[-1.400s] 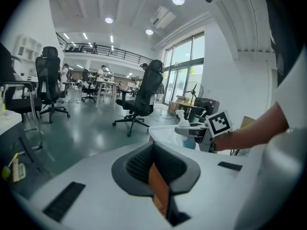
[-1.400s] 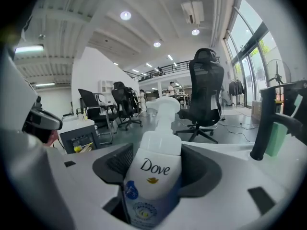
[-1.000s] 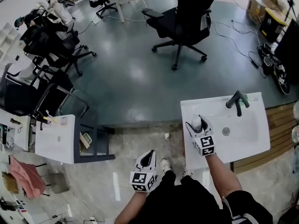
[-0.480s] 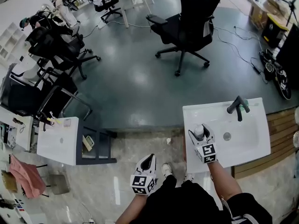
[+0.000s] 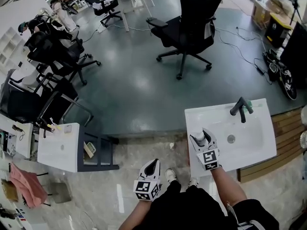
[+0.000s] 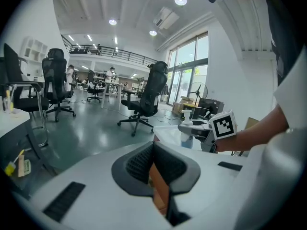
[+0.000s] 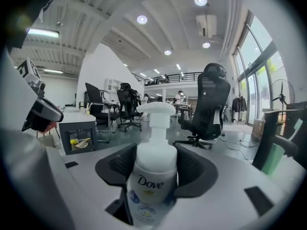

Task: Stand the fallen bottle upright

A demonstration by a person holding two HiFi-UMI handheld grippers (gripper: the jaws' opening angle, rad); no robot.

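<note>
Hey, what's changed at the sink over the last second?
The right hand-held gripper, its jaws closing on the upright white plastic pump bottle, shifted only slightly over the left side of the white sink, bottle with it. Nothing was let go. The left hand-held gripper stayed shut and empty; the dark faucet is unchanged.

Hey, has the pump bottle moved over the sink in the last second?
Yes. The bottle has shifted away from the faucet, toward the near edge of the sink.
</note>
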